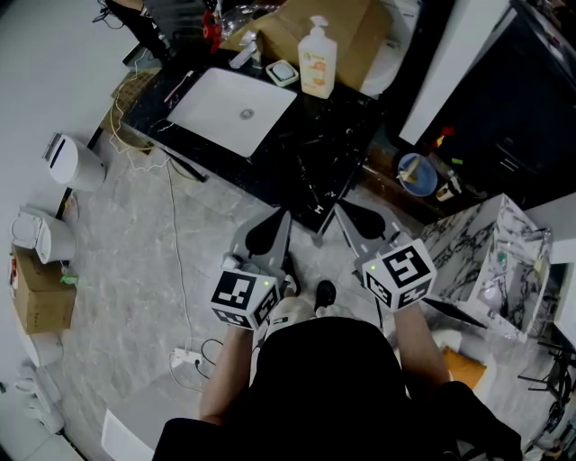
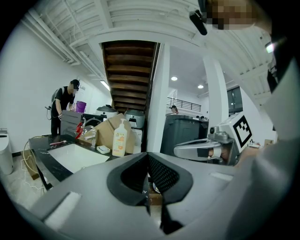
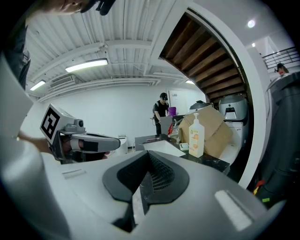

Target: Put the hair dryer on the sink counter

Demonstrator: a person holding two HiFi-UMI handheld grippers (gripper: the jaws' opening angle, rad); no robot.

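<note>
The grey left gripper [image 1: 283,216] and right gripper [image 1: 340,209] were held side by side, jaws together and empty, short of the black marble counter [image 1: 297,153] with its white rectangular sink [image 1: 229,108]; the hair dryer could not be made out.

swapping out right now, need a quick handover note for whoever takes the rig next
Left gripper: shut, nothing between its jaws, pointed toward the counter.
Right gripper: shut, empty, beside the left one.
Sink counter: black, just ahead, with a white basin, a pump bottle and a cardboard box behind it.
Hair dryer: not visible in any view, and not on the counter.
Done: nothing yet.
Left: find the hair dryer, grip it, and set it on the counter.
</note>
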